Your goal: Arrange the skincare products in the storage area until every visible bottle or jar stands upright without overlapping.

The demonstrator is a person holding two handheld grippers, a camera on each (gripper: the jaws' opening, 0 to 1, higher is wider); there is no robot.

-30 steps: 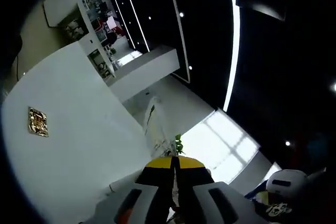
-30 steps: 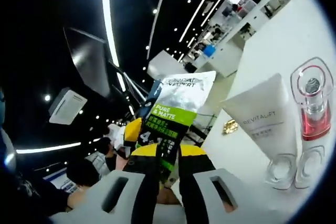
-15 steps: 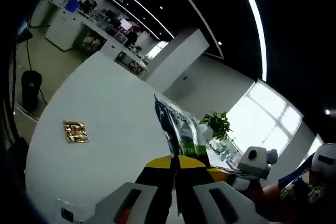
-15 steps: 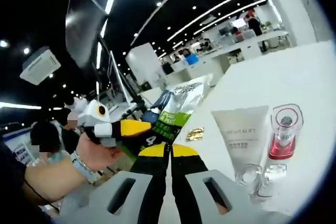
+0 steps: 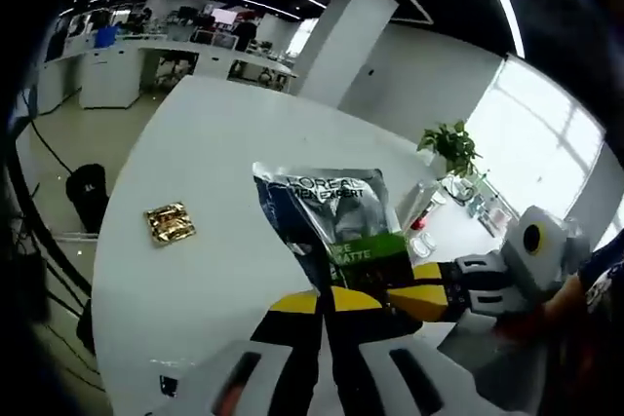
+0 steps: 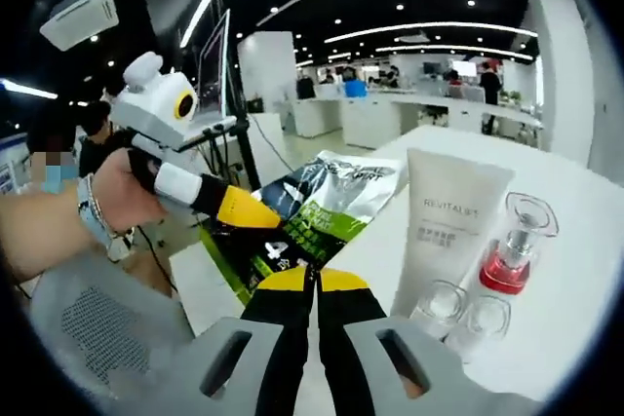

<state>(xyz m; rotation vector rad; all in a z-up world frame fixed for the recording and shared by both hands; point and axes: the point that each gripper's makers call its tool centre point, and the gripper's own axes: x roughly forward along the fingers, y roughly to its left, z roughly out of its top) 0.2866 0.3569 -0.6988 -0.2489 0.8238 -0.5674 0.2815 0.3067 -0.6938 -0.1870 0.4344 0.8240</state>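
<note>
Right gripper view: both my hand-held grippers [image 6: 317, 280] pinch the sachet [image 6: 312, 211], long axis toward one o'clock, above the bench [image 6: 585, 270]

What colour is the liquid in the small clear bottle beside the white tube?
Red, in the bottle next to the white tube; clearest in the right gripper view.

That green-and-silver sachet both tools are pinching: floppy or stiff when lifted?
Probably floppy: the sachet is thin, creased foil, and its free top bends beyond the left tool. Likely light, since it hangs flat from the right tool. Its glossy film may slip.
</note>
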